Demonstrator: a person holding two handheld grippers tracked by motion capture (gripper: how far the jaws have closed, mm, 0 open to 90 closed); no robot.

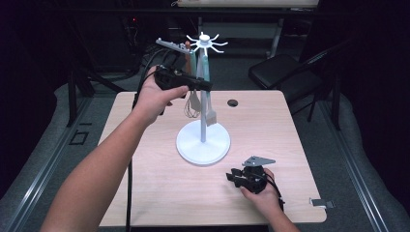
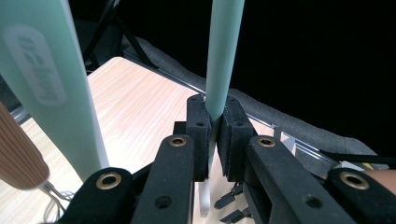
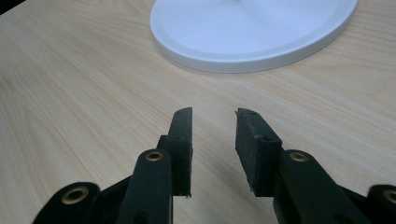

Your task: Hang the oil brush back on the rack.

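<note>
A white utensil stand [image 1: 203, 142] with a round base and a hub of hooks [image 1: 205, 41] stands mid-table. From the hooks hang a whisk [image 1: 192, 104] with a wooden handle [image 2: 18, 158], a mint-green handle [image 2: 46, 84], and a second mint-handled utensil [image 1: 211, 115]. My left gripper [image 1: 208, 86] is raised beside the pole and shut on that second mint handle [image 2: 224, 56], which runs up from between the pads [image 2: 198, 126]. My right gripper [image 1: 232, 176] rests low near the table's front right, open with nothing between its fingers [image 3: 182, 135], pointing at the stand's base [image 3: 252, 28].
The wooden table [image 1: 159, 183] has a black round grommet [image 1: 233, 103] behind the stand and a metal clip [image 1: 321, 203] at its front right corner. A black chair [image 1: 278, 70] stands beyond the far right edge. Dark floor surrounds the table.
</note>
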